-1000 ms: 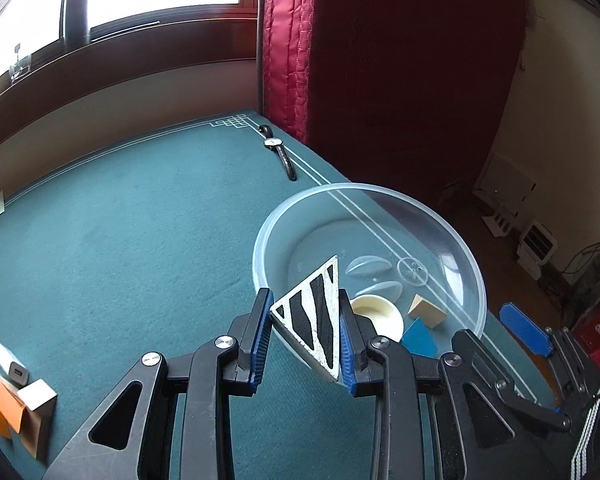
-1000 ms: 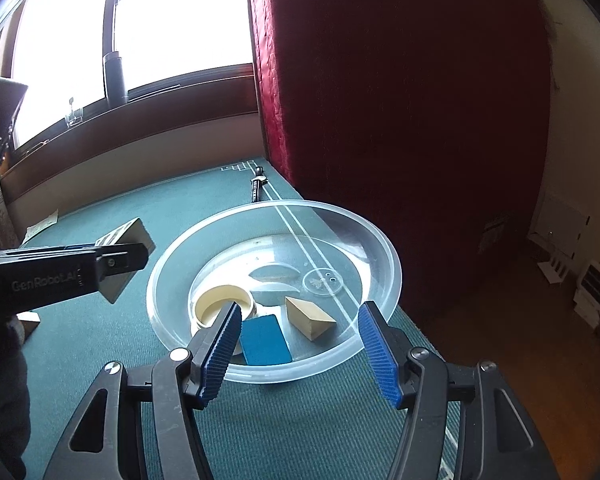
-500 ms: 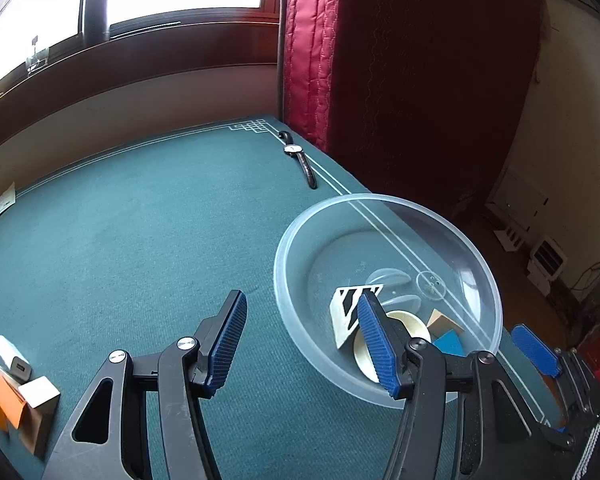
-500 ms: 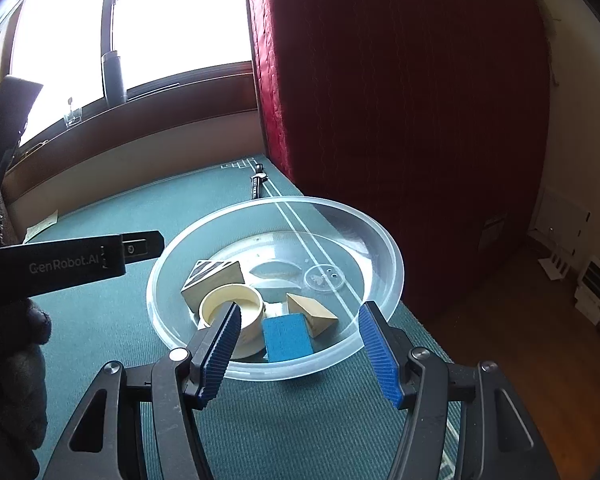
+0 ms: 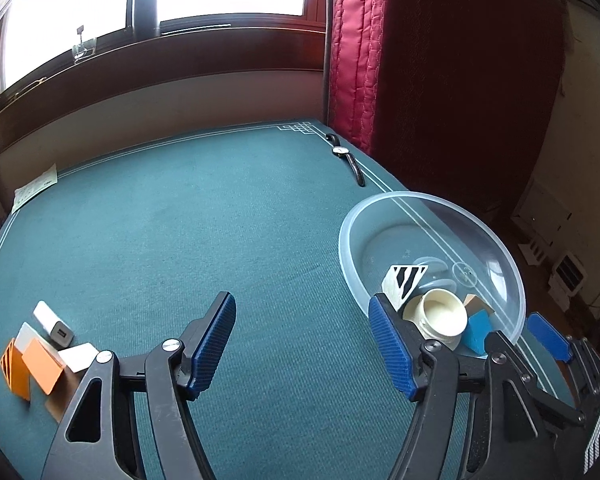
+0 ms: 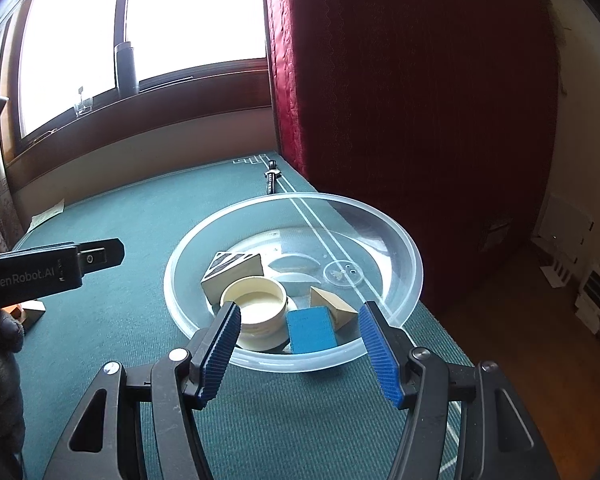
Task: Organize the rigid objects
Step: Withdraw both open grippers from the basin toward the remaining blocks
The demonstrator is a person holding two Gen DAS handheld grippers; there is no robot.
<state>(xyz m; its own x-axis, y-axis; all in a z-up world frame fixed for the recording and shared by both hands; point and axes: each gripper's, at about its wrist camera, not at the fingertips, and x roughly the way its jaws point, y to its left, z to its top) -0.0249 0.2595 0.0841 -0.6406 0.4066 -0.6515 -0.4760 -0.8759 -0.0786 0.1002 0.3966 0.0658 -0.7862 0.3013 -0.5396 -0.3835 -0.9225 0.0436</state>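
Since a second ago the striped wedge [image 6: 231,271] has left the left gripper [image 5: 302,346] and now lies in the clear bowl [image 6: 410,256], touching the cream round tub [image 6: 256,306]. Beside the tub sit a blue block [image 6: 311,329] and a plain wooden wedge [image 6: 334,306]. Left fingers [image 5: 214,342] stand wide apart over bare green bench [image 5: 188,240], drawn back from the bowl. Right gripper [image 6: 300,354] hovers at the bowl's near rim, its fingers [image 6: 220,350] also apart, holding nothing. Orange and white pieces [image 5: 40,354] lie at the bench's near left; a wristwatch [image 5: 348,158] lies at the far edge.
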